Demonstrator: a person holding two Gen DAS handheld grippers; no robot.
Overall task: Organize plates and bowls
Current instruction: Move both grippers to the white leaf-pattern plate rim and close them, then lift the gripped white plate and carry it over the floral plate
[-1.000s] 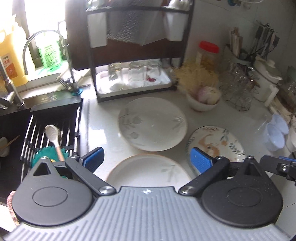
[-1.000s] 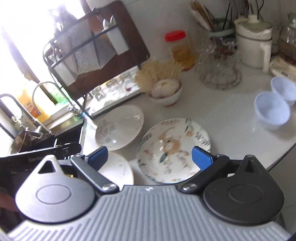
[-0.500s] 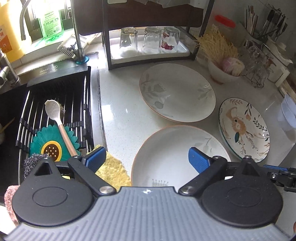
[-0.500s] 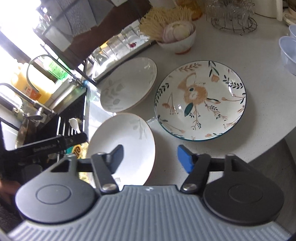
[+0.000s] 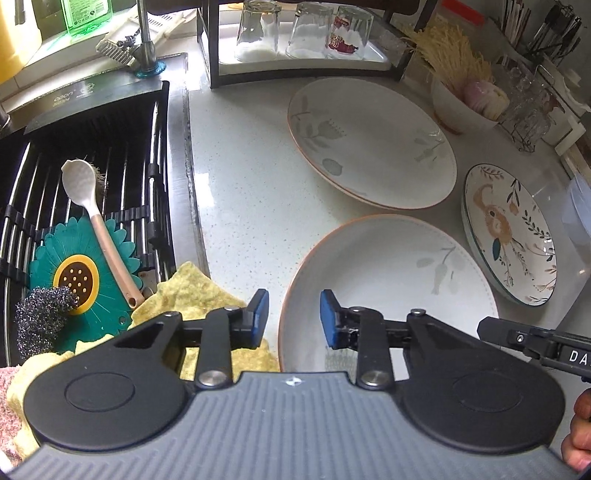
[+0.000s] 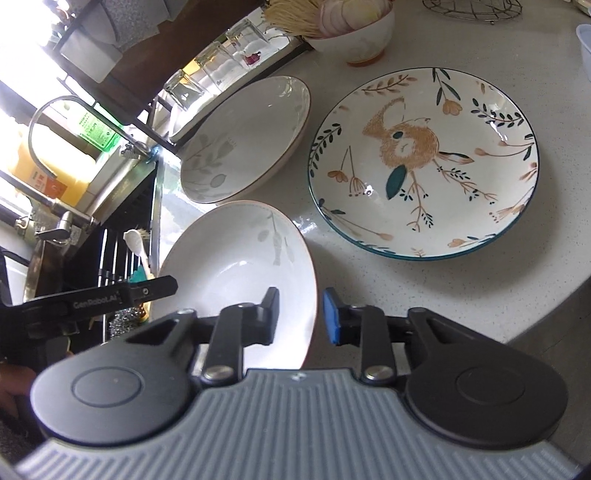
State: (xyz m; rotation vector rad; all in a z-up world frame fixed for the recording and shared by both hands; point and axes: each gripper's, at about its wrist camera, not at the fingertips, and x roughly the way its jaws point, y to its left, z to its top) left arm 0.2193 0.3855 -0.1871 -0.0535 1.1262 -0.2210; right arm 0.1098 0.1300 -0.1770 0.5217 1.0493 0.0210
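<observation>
Printed on the side of the left gripper, seen from the right wrist view, is "GenRoboAI"; the left wrist view catches only "DA" on the right gripper's side. A green bottle (image 5: 86, 14) on the sill has a label too small to read.

Three plates lie on the pale counter (image 5: 243, 177): a near plate (image 5: 391, 280) with a faint leaf, a far plate (image 5: 369, 140) with grey-green leaves, and a bird plate (image 6: 424, 162) rimmed in teal. Three glasses (image 5: 303, 29) stand upside down on a tray.

The left gripper (image 5: 291, 321) has its fingers apart, straddling the near plate's left rim without closing on it. The right gripper (image 6: 301, 317) straddles the right rim likewise, fingers apart.

Only the left wrist view shows the sink rack with a spoon (image 5: 92, 218), flower mat (image 5: 81, 277), steel scourer (image 5: 40, 317) and yellow cloth (image 5: 195, 291).
</observation>
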